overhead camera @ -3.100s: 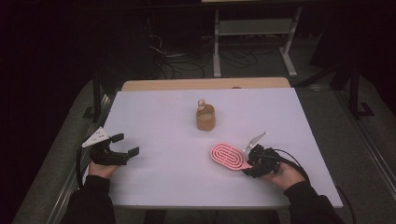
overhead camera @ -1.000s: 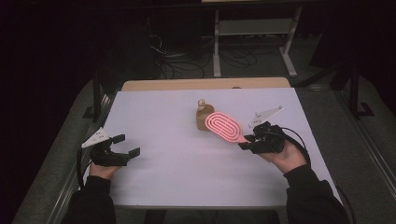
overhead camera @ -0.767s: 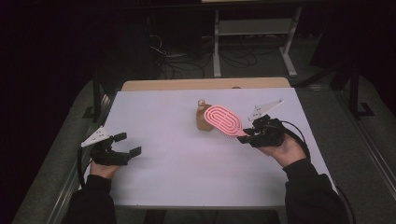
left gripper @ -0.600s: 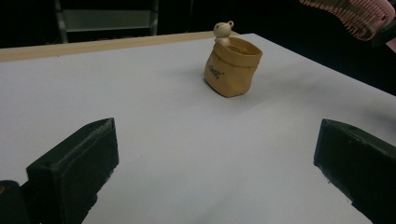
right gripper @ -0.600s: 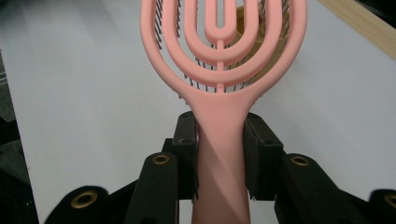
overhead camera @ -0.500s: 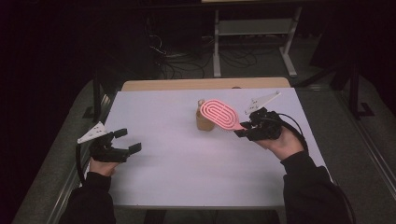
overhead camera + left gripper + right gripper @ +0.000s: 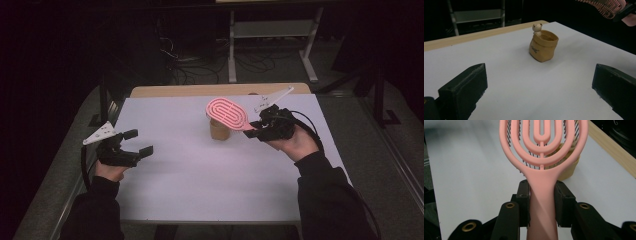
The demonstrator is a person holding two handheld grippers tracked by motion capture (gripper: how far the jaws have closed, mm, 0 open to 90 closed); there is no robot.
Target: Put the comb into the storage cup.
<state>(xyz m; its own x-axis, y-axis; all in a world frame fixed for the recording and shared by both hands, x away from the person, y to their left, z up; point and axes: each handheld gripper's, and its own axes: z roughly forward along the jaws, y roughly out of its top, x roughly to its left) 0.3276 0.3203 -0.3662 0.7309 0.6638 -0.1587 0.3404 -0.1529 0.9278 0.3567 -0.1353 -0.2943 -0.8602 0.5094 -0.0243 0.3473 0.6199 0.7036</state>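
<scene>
Pink plastic vented hairbrush [image 7: 228, 112], oval head with looped ribs: in the high view it is hanging in the air with its head over the mouth of the tan sack-shaped holder with a small bear figure on its rim [image 7: 220, 131], probably lined up for dropping in. The right gripper [image 7: 261, 128] is pinching the handle, just right of the holder, bristles facing down. The left gripper [image 7: 134, 142] is idling well left of the holder, jaws spread, nothing between them.

Left gripper view: the holder [image 7: 543, 45] is standing upright on the white table sheet [image 7: 506, 82], mouth open and unobstructed; the brush's bristled head [image 7: 604, 6] is hovering up and right of it.

Right gripper view: both pads are pressing the brush handle [image 7: 541, 202] from the sides, keeping the head steady; the holder [image 7: 571, 165] is showing behind the ribs.
</scene>
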